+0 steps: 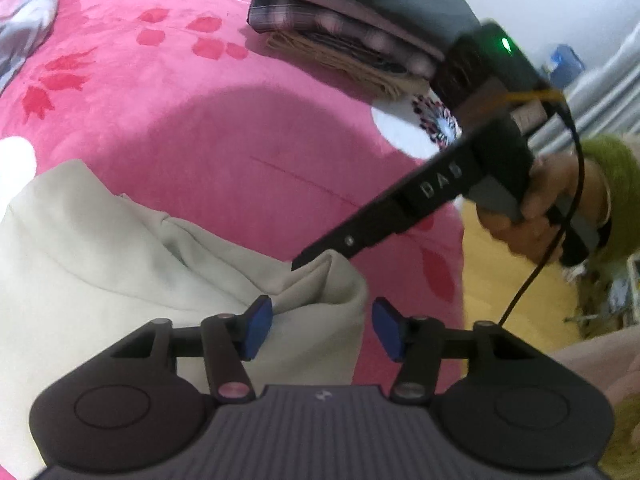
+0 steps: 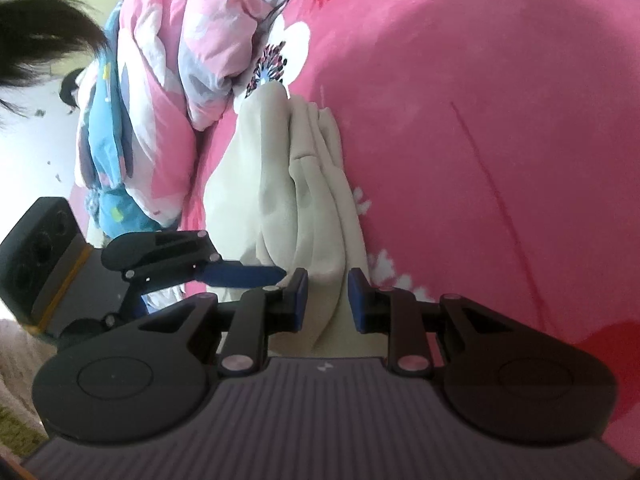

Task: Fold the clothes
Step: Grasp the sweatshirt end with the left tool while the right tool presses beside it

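A cream garment (image 1: 100, 248) lies bunched on the pink flowered bedspread (image 1: 208, 120). In the left wrist view my left gripper (image 1: 324, 328) stands open over the garment's near corner; cloth lies between the blue pads (image 1: 260, 328), and the right pad is clear of it. My right gripper (image 1: 304, 260) comes in from the upper right, held by a hand (image 1: 516, 216), its tip pinching a raised fold. In the right wrist view the right gripper (image 2: 328, 300) is shut on the cream garment (image 2: 280, 184), whose folds run away from it. The left gripper (image 2: 248, 274) shows side-on at the left.
A stack of folded clothes (image 1: 340, 28) sits at the far side of the bed. A rumpled pink and blue duvet (image 2: 160, 100) lies beside the garment. The bed's edge and wooden floor (image 1: 500, 300) are at the right. Dark hair (image 2: 44, 36) shows top left.
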A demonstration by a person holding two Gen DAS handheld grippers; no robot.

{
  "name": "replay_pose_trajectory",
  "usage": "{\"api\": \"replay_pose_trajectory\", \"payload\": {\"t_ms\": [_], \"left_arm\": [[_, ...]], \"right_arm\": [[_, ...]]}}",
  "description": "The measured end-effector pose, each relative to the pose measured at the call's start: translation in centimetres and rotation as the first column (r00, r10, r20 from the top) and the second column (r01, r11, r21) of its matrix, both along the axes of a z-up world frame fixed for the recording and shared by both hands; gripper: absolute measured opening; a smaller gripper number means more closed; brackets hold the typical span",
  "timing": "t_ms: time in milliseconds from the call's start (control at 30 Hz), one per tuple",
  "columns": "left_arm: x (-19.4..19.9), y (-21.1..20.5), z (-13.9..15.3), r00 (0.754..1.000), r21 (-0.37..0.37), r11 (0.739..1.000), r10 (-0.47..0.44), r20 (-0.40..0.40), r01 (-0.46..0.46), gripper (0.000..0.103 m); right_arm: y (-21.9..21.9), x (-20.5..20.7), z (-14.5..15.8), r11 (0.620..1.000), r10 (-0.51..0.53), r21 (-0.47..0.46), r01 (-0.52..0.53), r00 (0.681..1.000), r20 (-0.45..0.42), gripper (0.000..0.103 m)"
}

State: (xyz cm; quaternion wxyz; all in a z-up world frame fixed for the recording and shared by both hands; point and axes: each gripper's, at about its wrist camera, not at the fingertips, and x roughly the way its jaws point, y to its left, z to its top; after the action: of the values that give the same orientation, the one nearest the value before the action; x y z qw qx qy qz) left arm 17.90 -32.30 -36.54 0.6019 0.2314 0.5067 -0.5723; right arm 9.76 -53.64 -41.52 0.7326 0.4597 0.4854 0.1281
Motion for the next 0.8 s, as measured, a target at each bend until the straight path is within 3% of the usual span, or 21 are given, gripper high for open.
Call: {"api": "replay_pose_trajectory", "payload": {"t_ms": [133,233,333,533,800], "left_arm": [[0.1,0.1,0.1,1.000,-0.013,1.000,0.020,-0.003,-0.020,0.028],[-0.3,0.5,0.5,0.999,-0.026,0.999,0.039,0.024,-0.038,0.020],[-0.4,1.0,0.9,0.997,-0.039,0.997,0.066,0.031,-0.065,0.015],[-0.4,1.7,1.6,0.993,-0.051,0.993,0.106,0.043,-0.104,0.010],[-1.0,2.2,2.3,0.989,-0.064,0.991,0.126,0.083,-0.120,0.009]], "right_arm": [[-1.6,-1.3,0.3,0.998,-0.056,0.000,0.056,0.998,-0.019,0.022],[-3.0,-2.9,0.7,0.993,-0.105,0.044,0.106,0.994,-0.029,0.022],[-2.7,-3.5,1.4,0.993,-0.075,0.090,0.075,0.997,-0.006,0.022],[0.0,-0.9,0.9,0.998,-0.003,0.059,0.001,1.000,0.030,0.022],[2.0,2.4,1.1,0.983,0.177,-0.058,-0.175,0.983,0.037,0.022]]}}
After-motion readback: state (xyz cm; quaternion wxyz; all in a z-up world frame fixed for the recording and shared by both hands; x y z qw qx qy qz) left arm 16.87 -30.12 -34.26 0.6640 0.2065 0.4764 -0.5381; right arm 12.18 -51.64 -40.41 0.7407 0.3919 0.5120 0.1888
